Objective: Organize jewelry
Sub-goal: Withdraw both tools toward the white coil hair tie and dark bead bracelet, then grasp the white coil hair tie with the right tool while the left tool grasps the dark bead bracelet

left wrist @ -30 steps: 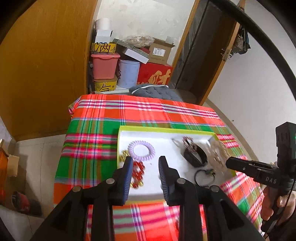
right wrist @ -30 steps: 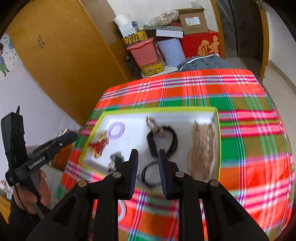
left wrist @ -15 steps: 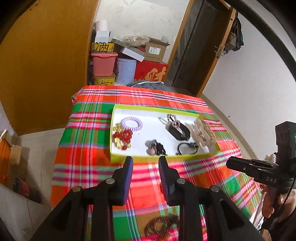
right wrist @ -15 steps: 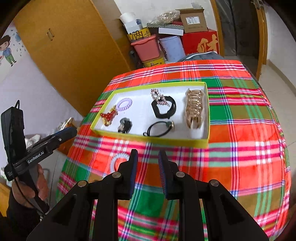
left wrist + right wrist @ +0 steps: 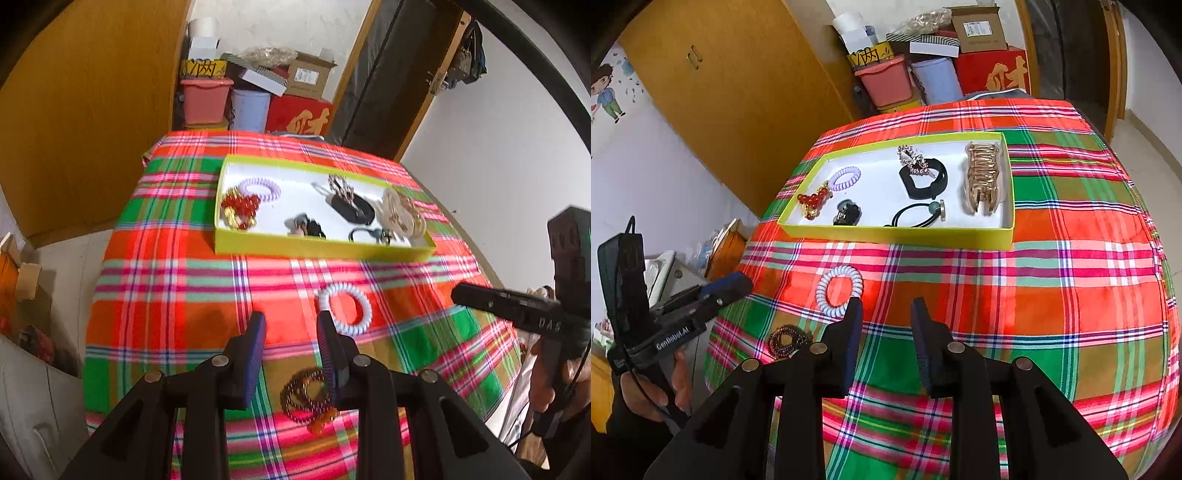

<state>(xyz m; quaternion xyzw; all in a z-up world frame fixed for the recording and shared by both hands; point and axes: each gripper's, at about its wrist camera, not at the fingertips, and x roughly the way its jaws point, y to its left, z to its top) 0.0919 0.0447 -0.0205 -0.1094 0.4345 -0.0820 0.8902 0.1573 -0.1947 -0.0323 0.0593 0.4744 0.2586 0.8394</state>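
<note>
A yellow-rimmed white tray point(image 5: 317, 247) point(image 5: 897, 234) sits on the plaid tablecloth. It holds a purple coil hair tie point(image 5: 845, 178), a red bead charm point(image 5: 812, 201), a black band with a rhinestone clip point(image 5: 923, 177), a black hair tie point(image 5: 918, 216), a small dark clip point(image 5: 846, 213) and a gold claw clip point(image 5: 982, 181). In front of the tray lie a white coil hair tie point(image 5: 345, 308) point(image 5: 838, 290) and a dark bead bracelet point(image 5: 306, 398) point(image 5: 785, 339). My left gripper point(image 5: 291, 332) is open and empty, above the cloth beside the white coil. My right gripper point(image 5: 886, 317) is open and empty, right of the coil.
Boxes, a pink bin point(image 5: 886, 81) and a blue bucket point(image 5: 936, 79) are stacked behind the table by a wooden wardrobe point(image 5: 738, 92). The cloth drops off at the table's edges. A doorway point(image 5: 380, 74) is at the back right.
Both grippers have pulled back from over the tray toward the table's near side. The white coil tie and bead bracelet have come into view in front of the tray.
</note>
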